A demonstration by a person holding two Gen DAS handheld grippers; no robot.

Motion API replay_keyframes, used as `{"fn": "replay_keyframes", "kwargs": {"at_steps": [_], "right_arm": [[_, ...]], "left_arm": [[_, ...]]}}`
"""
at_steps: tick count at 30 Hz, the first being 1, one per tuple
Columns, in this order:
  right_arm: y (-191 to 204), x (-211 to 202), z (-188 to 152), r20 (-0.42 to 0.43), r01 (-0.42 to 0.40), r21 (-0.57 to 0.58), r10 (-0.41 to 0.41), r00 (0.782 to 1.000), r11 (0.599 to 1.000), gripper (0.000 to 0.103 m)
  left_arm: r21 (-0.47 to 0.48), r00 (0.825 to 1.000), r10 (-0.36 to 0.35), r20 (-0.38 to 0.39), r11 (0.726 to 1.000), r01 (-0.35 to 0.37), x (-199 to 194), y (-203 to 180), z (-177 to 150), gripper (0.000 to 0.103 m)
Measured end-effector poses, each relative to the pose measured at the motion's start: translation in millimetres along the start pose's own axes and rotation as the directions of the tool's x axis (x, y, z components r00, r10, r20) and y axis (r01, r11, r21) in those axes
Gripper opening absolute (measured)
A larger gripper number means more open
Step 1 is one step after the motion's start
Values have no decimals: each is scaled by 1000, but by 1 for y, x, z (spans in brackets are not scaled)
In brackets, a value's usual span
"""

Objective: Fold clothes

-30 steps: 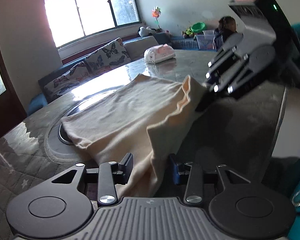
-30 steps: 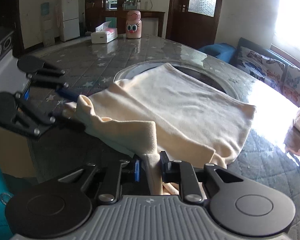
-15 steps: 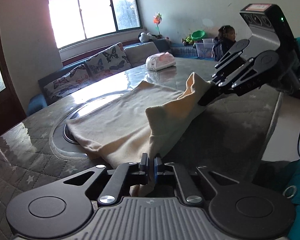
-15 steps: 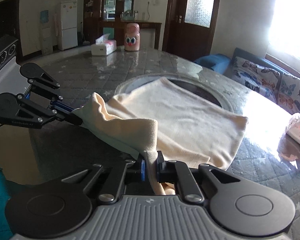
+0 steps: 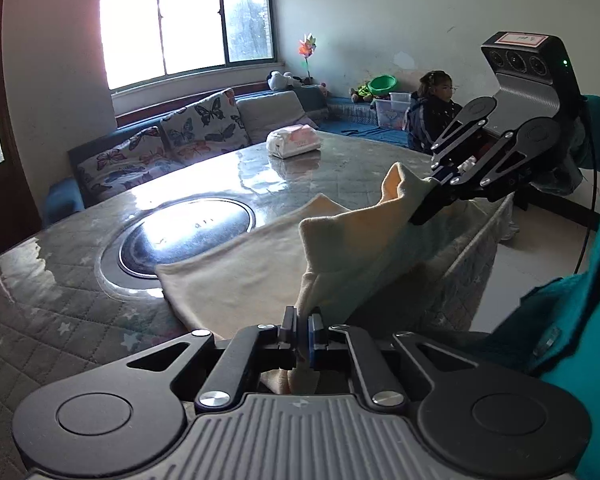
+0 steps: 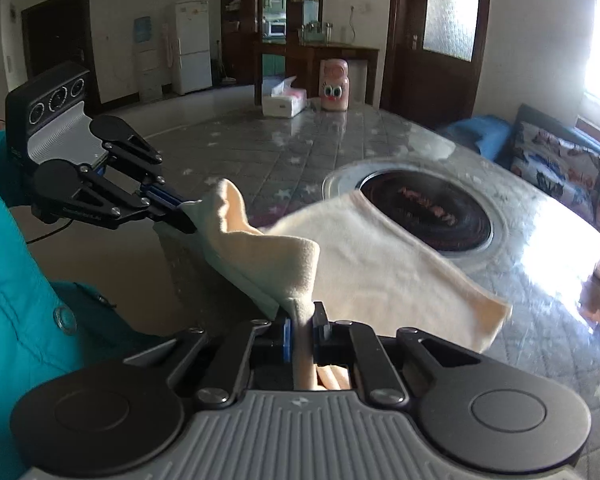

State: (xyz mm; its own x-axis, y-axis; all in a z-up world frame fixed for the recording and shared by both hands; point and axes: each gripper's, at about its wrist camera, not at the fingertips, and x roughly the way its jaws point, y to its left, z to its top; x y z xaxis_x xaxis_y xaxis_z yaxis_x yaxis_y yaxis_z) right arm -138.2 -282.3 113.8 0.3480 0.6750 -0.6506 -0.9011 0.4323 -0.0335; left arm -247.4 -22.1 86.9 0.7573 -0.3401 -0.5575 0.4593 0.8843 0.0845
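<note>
Now 2 hand-held grippers, left hand-held gripper (image 5: 303, 330) and right hand-held gripper (image 6: 301, 330), pinch the cream cloth (image 5: 252, 276).

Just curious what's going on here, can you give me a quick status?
Both hand-held grippers, left and right, shut on cream cloth. Near edge lifted off table. Nothing in the way.

Opposed wrist views, shared cloth (image 5: 240, 276)
</note>
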Motion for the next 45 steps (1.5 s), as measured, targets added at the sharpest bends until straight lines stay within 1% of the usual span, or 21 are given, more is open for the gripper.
{"fn": "replay_keyframes", "kwargs": {"at_steps": [3,6,8,14,17,21,22,23,24,26,27,28,31,33,35,36,38,40,41,45], "right_arm": [[0,-6,5,6,-7,3,7,1000,1000,8],[-20,7,15,9,26,42,-27,1000,999,8],[-33,15,22,9,46,68,-47,999,997,7],[-77,49,36,-6,117,104,-117,993,988,7],[-96,75,37,-27,148,139,-146,989,979,7],[-110,107,27,-39,224,162,-220,975,961,7],[-113,115,23,-42,245,176,-241,970,953,7],[-116,123,19,-48,260,187,-256,965,947,8],[-118,130,16,-56,272,196,-266,962,942,9],[-124,140,9,-77,278,232,-267,961,932,13],[-127,141,7,-75,282,246,-272,960,927,16],[-129,141,6,-67,289,254,-281,957,923,21],[-134,134,6,-56,305,285,-302,952,909,23],[-133,129,7,-45,312,294,-313,949,903,24],[-130,123,9,-16,310,298,-320,947,903,24],[-127,122,11,-4,301,295,-313,950,907,24],[-120,121,16,8,264,278,-277,961,924,23],[-115,128,23,1,226,255,-234,972,940,23],[-114,133,26,-3,216,244,-222,975,946,23],[-114,156,39,-31,190,216,-187,982,958,23]], "left_arm": [[-6,1000,22,-3,1000,-22,14,13,10,6],[33,999,40,6,999,-40,31,26,22,5],[39,999,49,0,998,-49,46,39,32,5],[60,996,94,0,994,-93,105,77,54,5],[65,993,117,-22,991,-115,140,90,55,5],[71,986,161,-43,985,-158,177,97,46,5],[72,984,174,-48,983,-170,185,98,44,6],[66,980,192,-55,980,-188,191,99,41,10],[49,976,207,-68,978,-204,197,100,39,10],[7,973,215,-86,977,-215,204,106,35,15],[-6,970,225,-90,974,-227,205,108,34,17],[-15,967,236,-92,971,-239,206,110,34,23],[-31,962,260,-84,964,-263,203,116,36,24],[-48,951,297,-83,952,-301,199,121,39,25],[-89,945,316,-84,942,-323,194,128,43,26],[-115,945,318,-74,939,-325,188,129,45,26],[-174,956,292,-37,940,-293,172,128,51,25],[-229,974,226,-3,948,-220,157,119,56,25],[-234,980,200,2,953,-194,152,111,57,25],[-185,994,108,23,977,-102,139,71,53,26]]}}
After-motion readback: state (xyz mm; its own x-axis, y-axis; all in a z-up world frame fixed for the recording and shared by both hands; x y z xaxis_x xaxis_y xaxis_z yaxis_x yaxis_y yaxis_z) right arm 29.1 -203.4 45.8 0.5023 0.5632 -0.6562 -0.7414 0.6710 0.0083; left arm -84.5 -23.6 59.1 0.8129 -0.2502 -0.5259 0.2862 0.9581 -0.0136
